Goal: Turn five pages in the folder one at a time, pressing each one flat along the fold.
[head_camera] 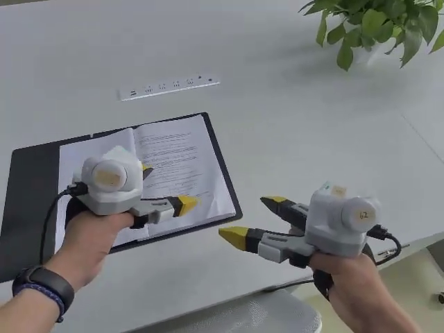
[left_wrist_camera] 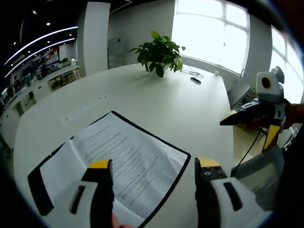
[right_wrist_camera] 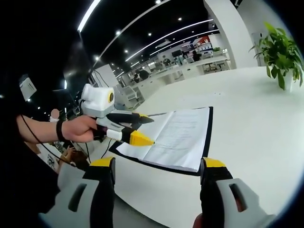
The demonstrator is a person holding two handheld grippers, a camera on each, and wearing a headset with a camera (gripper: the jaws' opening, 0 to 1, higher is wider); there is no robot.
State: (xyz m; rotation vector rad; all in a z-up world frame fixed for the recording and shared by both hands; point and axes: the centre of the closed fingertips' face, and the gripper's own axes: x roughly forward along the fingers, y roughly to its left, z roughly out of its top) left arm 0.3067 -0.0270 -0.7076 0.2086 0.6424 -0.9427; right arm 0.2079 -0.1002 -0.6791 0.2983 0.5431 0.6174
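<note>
The folder [head_camera: 173,163] lies open on the white table, with a black cover and printed white pages; it also shows in the left gripper view [left_wrist_camera: 128,159] and the right gripper view [right_wrist_camera: 183,135]. My left gripper [head_camera: 168,187] hovers over the folder's near right part, open, nothing between its yellow-tipped jaws [left_wrist_camera: 154,164]. My right gripper [head_camera: 253,218] is open too, held off the folder's near right corner over bare table, jaws pointing left toward the folder [right_wrist_camera: 157,163]. Each gripper appears in the other's view: the right gripper [left_wrist_camera: 259,114], the left gripper [right_wrist_camera: 145,129].
A white power strip [head_camera: 168,88] is set in the table beyond the folder. A potted green plant [head_camera: 378,24] stands at the far right. The table edge runs close to me, with a chair [head_camera: 236,316] below it.
</note>
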